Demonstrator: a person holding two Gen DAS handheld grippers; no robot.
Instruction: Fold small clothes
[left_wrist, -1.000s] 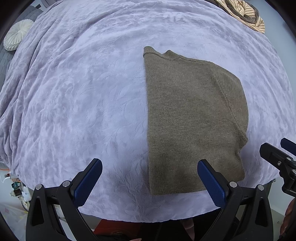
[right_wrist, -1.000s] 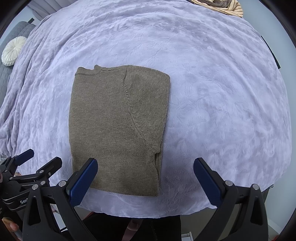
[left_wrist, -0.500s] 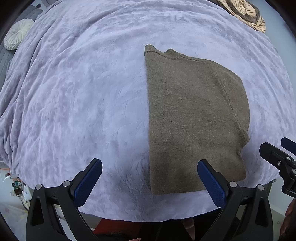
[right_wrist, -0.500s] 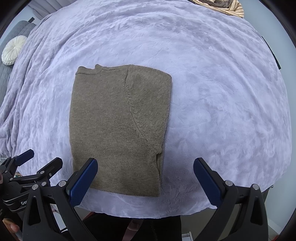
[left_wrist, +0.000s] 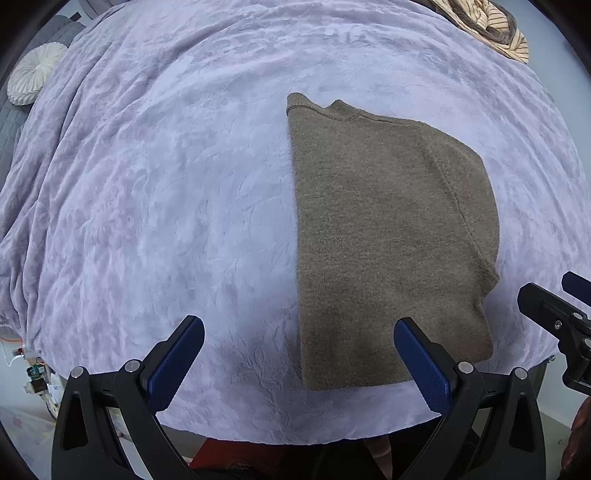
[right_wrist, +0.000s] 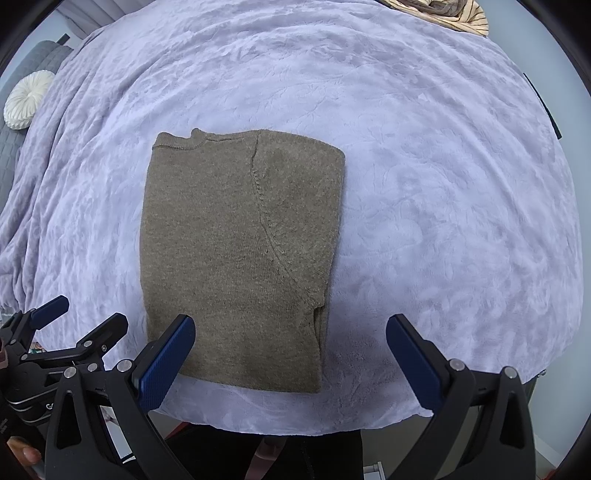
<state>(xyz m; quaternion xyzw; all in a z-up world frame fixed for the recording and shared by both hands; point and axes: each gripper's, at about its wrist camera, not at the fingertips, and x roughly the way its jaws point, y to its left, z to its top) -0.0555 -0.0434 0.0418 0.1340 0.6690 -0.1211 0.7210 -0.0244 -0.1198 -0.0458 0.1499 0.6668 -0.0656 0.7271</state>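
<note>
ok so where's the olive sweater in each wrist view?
Left wrist: olive sweater lies right of centre, near hem behind the right finger.
Right wrist: olive sweater lies left of centre, near hem behind the left finger.
Shared landmark: white round cushion, far left on both.

sweater (right_wrist: 236, 251) | olive-brown knit | folded lengthwise, flat | neckline far, hem near bed edge

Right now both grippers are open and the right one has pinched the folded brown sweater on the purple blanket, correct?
Not quite. The right gripper pinches nothing: the right wrist view shows its jaws spread above the folded brown sweater. The left gripper is open too, and the sweater lies on the purple blanket.
</note>
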